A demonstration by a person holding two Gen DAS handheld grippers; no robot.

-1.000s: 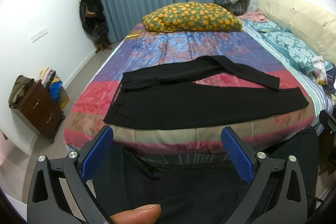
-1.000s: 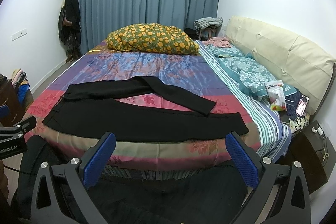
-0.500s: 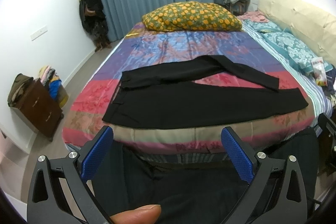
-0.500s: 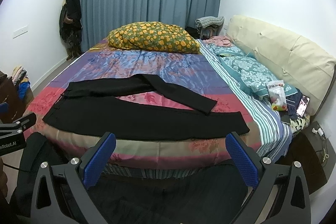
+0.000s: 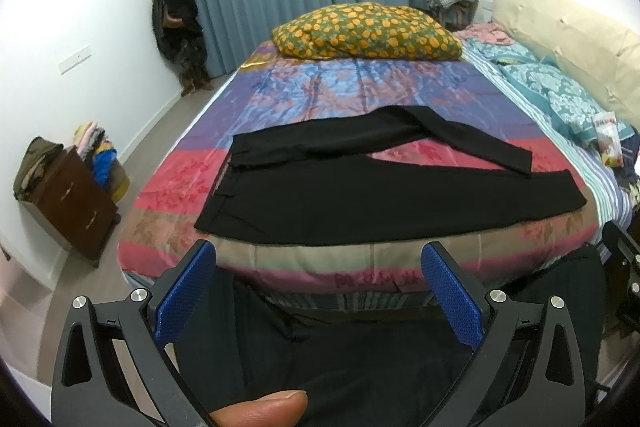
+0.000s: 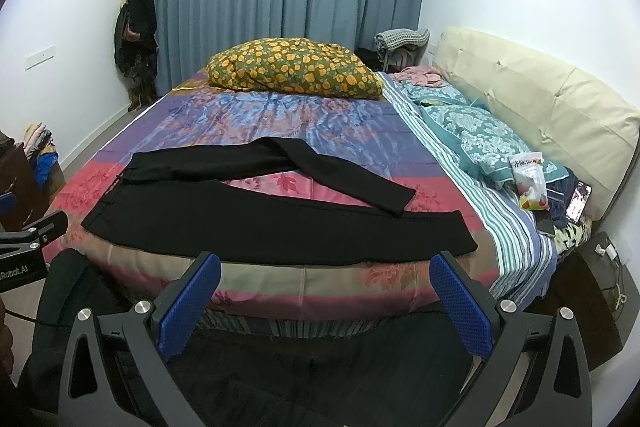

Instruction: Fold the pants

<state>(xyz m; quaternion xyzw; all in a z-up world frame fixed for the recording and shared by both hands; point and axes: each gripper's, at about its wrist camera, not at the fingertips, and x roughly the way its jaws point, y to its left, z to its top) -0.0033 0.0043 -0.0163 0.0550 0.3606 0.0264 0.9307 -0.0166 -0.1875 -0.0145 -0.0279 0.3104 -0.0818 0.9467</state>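
Note:
Black pants (image 5: 360, 203) lie flat across the near end of the bed (image 5: 360, 87), waistband to the left, one leg straight along the front edge, the other bent and crossing toward the right hem. They also show in the right wrist view (image 6: 280, 223). My left gripper (image 5: 318, 291) is open and empty, held in front of the bed's foot, short of the pants. My right gripper (image 6: 324, 303) is open and empty, also in front of the bed, below the pants' near leg.
A yellow-flowered pillow (image 5: 366, 31) lies at the far end. Teal bedding (image 6: 480, 135), a snack bag (image 6: 530, 183) and a phone (image 6: 580, 203) lie along the right by a cream headboard (image 6: 540, 115). A brown cabinet (image 5: 72, 203) stands at the left.
Both views have shifted slightly; the bed and pants sit a little higher and closer in frame. The pants have not moved. Both grippers stay open.

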